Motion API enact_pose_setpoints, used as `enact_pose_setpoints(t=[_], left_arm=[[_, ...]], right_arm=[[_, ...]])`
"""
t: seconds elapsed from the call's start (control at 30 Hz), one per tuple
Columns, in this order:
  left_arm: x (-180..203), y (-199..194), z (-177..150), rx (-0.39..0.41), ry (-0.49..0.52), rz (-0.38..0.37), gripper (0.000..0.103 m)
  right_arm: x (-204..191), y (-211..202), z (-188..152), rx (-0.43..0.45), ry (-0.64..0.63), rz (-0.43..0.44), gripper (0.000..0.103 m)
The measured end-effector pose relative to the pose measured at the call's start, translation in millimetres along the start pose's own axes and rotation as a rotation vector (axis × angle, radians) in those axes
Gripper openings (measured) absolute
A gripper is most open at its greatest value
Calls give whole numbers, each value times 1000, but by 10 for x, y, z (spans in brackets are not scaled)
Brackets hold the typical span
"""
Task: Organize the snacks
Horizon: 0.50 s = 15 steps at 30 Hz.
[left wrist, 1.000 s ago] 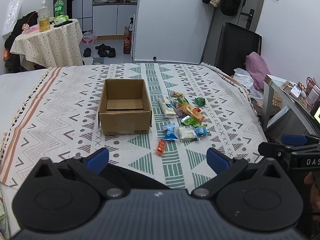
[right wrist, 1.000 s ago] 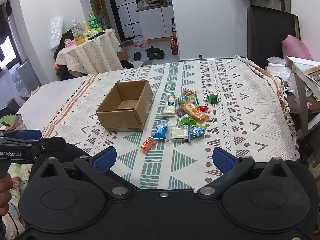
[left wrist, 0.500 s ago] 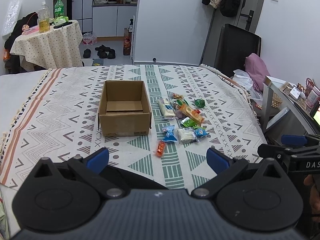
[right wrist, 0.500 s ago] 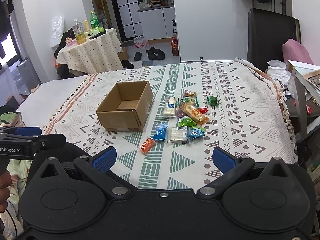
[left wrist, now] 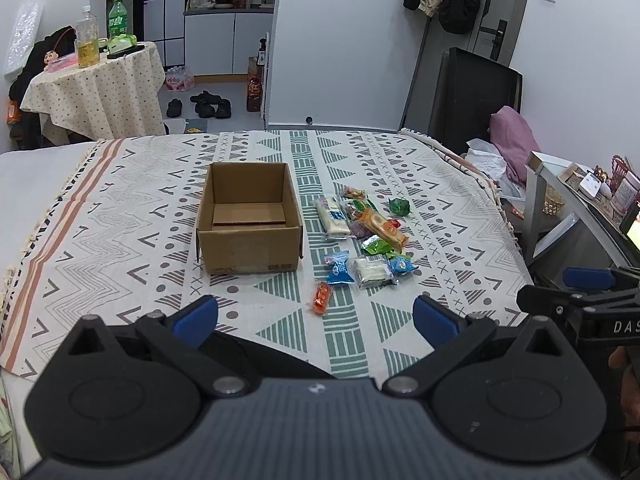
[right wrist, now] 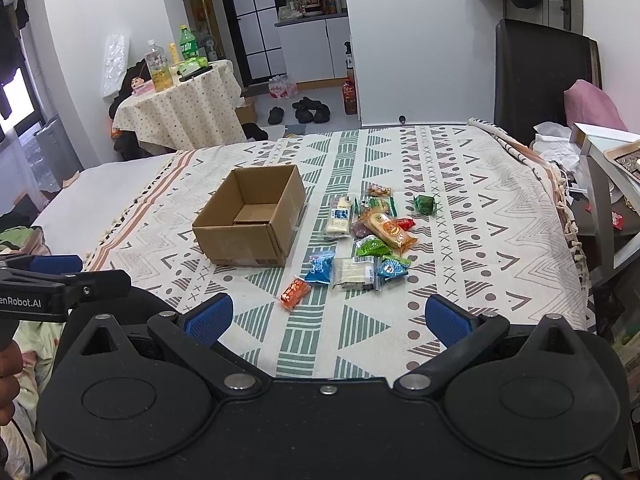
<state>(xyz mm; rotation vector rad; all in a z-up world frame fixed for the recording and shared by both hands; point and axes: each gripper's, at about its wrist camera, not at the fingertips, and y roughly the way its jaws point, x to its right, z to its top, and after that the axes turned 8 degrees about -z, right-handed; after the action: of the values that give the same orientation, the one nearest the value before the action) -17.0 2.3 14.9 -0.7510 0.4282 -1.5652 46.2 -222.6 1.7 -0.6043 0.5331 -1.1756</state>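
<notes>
An open cardboard box point(left wrist: 248, 224) point(right wrist: 250, 220) stands on the patterned cloth point(left wrist: 120, 240), with only a loose cardboard flap inside. To its right lie several wrapped snacks: a small orange packet point(left wrist: 322, 297) point(right wrist: 295, 291) nearest me, a blue packet point(left wrist: 339, 268) point(right wrist: 320, 267), a white packet point(left wrist: 374, 270) point(right wrist: 355, 272), a long orange bar point(left wrist: 382, 228) point(right wrist: 390, 230) and a green candy point(left wrist: 400, 206) point(right wrist: 425, 203). My left gripper point(left wrist: 316, 316) is open above the near edge, holding nothing. My right gripper point(right wrist: 328, 318) is likewise open and holds nothing.
A round table point(left wrist: 92, 92) with bottles stands at the back left. Shoes point(left wrist: 204, 104) lie on the floor beyond the bed. A dark chair point(left wrist: 476, 96) and a side table point(left wrist: 580, 200) stand to the right. The other gripper shows at each view's edge.
Both grippers have drawn back slightly, so the box and snacks sit a little farther off. Nothing on the cloth has moved.
</notes>
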Motion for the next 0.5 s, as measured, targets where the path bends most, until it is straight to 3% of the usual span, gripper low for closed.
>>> enact_pose_setpoints(t=[0.5], left_arm=[[-20,157,63,-9,-5,6,103]], right_arm=[[68,140,20,-23,10,5,103]])
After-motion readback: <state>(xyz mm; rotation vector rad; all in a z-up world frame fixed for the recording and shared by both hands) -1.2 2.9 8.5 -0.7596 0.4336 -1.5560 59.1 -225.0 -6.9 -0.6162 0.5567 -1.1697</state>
